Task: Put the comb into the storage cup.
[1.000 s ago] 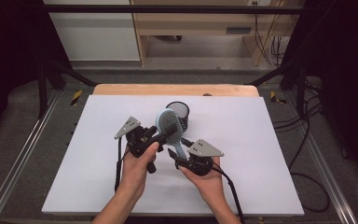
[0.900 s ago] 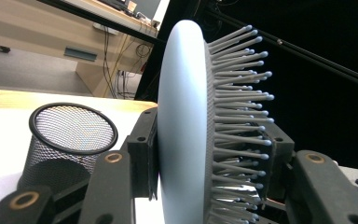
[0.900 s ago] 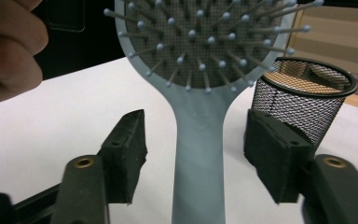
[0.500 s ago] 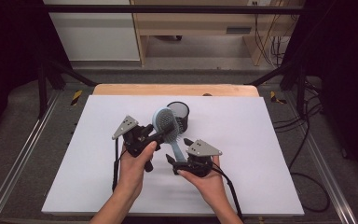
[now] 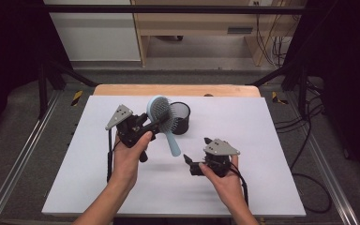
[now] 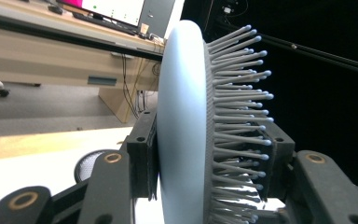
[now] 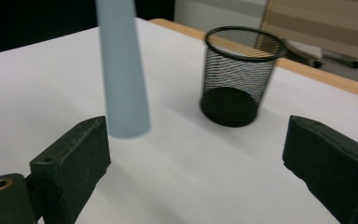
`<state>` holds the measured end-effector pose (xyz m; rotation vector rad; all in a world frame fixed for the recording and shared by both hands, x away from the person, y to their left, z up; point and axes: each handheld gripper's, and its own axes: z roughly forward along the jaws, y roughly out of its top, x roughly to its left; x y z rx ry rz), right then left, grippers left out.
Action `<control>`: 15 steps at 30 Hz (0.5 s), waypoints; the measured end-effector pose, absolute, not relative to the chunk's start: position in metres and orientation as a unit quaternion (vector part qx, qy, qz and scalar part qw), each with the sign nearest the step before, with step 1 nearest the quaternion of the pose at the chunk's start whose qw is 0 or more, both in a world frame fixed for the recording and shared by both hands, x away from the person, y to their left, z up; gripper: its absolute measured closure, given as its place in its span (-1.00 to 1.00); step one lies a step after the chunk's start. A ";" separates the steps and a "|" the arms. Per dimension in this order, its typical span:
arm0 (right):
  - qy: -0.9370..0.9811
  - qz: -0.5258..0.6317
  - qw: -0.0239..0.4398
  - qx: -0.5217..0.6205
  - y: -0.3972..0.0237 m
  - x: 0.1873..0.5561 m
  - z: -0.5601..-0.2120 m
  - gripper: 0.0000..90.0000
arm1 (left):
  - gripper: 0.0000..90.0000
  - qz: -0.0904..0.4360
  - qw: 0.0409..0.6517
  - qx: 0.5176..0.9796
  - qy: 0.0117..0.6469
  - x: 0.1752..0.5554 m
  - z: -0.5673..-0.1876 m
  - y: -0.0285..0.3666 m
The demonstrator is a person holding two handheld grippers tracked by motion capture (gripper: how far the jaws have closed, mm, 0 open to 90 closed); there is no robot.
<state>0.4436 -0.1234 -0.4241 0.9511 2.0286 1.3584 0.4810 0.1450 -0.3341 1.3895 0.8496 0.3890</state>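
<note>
Pale blue plastic paddle hairbrush [image 5: 163,121] aloft left of centre, head clamped in left gripper [image 5: 146,127], handle hanging toward near side. Right gripper [image 5: 190,165] jaws just spread apart, empty. Black wire-mesh cup [image 5: 180,117] just behind. Brush probably light, stiff; bristle side springy, smooth handle surer hold.

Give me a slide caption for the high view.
Left gripper lifts a blue hairbrush beside the mesh cup.

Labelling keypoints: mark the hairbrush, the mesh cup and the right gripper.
hairbrush [image 5: 161,112]: high view, on the bristle pad of its head.
mesh cup [image 7: 240,70]: right gripper view, on its mesh side wall.
right gripper [image 5: 190,165]: high view, midway between its fingertips.
</note>
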 end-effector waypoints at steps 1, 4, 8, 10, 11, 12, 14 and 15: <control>0.745 0.502 0.262 0.353 -0.128 0.444 -0.424 -0.83 | 0.13 0.174 0.669 0.616 0.377 0.483 -0.332 0.145; 0.736 0.506 0.270 0.362 -0.143 0.448 -0.425 -0.85 | 0.13 0.179 0.670 0.616 0.374 0.487 -0.326 0.146; 0.715 0.509 0.300 0.373 -0.161 0.447 -0.428 -0.88 | 0.13 0.186 0.669 0.618 0.370 0.494 -0.314 0.146; 0.710 0.509 0.308 0.377 -0.171 0.444 -0.431 -0.89 | 0.13 0.191 0.669 0.617 0.367 0.497 -0.308 0.145; 0.709 0.506 0.313 0.380 -0.176 0.442 -0.433 -0.89 | 0.13 0.193 0.671 0.616 0.365 0.498 -0.305 0.144; 0.706 0.505 0.316 0.383 -0.180 0.440 -0.436 -0.88 | 0.13 0.195 0.672 0.616 0.362 0.501 -0.302 0.143; 0.711 0.496 0.318 0.384 -0.185 0.436 -0.441 -0.89 | 0.13 0.203 0.670 0.617 0.359 0.507 -0.295 0.140; 0.716 0.490 0.319 0.380 -0.188 0.434 -0.443 -0.89 | 0.13 0.204 0.670 0.617 0.359 0.510 -0.292 0.139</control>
